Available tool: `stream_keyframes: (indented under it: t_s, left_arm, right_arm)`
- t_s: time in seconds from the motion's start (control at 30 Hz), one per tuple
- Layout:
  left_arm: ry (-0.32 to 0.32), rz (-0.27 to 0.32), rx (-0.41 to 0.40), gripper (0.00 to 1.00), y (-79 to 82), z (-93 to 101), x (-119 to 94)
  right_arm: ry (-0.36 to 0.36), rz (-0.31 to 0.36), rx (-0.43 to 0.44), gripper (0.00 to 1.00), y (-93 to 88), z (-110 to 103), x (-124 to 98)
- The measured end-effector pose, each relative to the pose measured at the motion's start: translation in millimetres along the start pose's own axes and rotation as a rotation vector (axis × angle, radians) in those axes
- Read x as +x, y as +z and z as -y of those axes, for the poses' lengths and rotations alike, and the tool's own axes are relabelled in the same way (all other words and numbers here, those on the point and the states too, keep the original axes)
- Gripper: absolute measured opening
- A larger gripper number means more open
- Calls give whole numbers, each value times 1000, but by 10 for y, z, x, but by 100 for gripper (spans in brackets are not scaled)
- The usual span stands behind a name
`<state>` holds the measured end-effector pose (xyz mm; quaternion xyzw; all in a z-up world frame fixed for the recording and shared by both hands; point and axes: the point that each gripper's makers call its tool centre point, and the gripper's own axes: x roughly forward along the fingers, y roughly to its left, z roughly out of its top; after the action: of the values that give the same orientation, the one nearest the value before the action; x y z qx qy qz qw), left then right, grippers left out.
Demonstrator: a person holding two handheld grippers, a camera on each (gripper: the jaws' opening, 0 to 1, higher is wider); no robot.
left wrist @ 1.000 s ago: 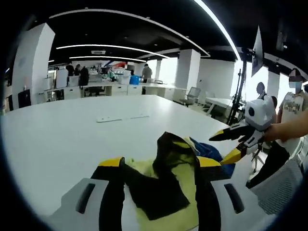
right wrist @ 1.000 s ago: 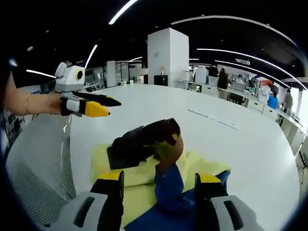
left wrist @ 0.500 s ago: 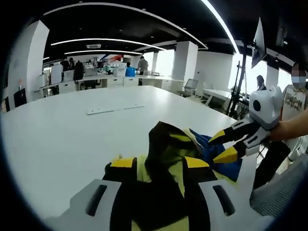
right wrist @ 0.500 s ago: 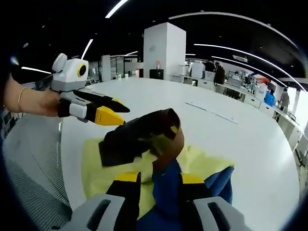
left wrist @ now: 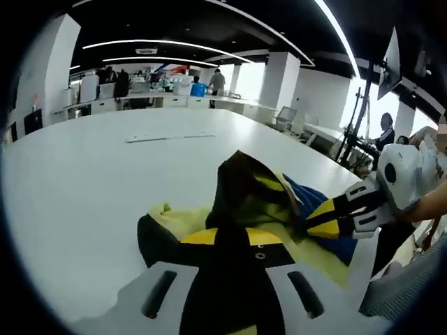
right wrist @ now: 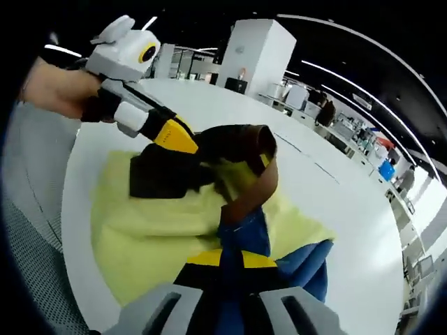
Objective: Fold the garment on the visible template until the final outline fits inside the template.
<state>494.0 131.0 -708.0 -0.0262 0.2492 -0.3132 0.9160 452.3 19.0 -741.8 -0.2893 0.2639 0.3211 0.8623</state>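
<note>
Left gripper view: left gripper (left wrist: pixel 230 241) closed, yellow-tipped jaws together on dark cloth of the garment (left wrist: pixel 244 192). Garment is a bunched heap of yellow, black and blue near the desk (left wrist: pixel 91 174) edge closest to the person; a dark fold stands up in the middle, blue part trails toward the right gripper (left wrist: pixel 328 216). Long axis not clear in this crumpled state. Right gripper enters from the right, jaws together at the blue cloth. Wide bare desk beyond and to the left of the heap.

Right gripper view: right gripper (right wrist: pixel 230 259) closed on blue cloth at the bottom. Yellow layer spreads flat leftward toward the desk (right wrist: pixel 328 202) edge; dark fold arches above it. Left gripper (right wrist: pixel 174 136) comes from upper left, jaws pinched on the dark fold. Open desk lies to the right and behind.
</note>
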Motion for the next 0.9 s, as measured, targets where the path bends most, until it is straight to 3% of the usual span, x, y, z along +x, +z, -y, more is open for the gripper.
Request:
stream_keyframes:
  t_s: [0.07, 0.2, 0.3, 0.43, 0.5, 0.6, 0.73, 0.9]
  left_arm:
    - [3, -6, -5, 8, -21, 3, 18]
    - [25, -21, -24, 0, -58, -39, 34]
    - [53, -58, 21, 0, -92, -91, 2]
    - [43, -69, 25, 0, -16, -92, -92]
    - [44, -53, 38, 0, 34, -91, -143]
    - [55, -40, 118, 0, 158, -109, -190]
    - [44, -7, 94, 0, 342, -121, -279]
    - [95, 19, 116, 0, 523, -276, -464]
  right_arm:
    - [0, -16, -10, 0, -45, -25, 22]
    - [-11, -16, 51, 0, -94, -15, 31]
    - [-23, -8, 28, 0, -79, -2, 2]
    - [-57, 31, 54, 0, -12, 85, -80]
    - [-92, 51, 31, 0, 23, 151, -144]
    - [-108, 65, 58, 0, 51, 215, -202]
    - [-139, 84, 29, 0, 108, 338, -283]
    - [-212, 125, 92, 0, 155, 616, -401]
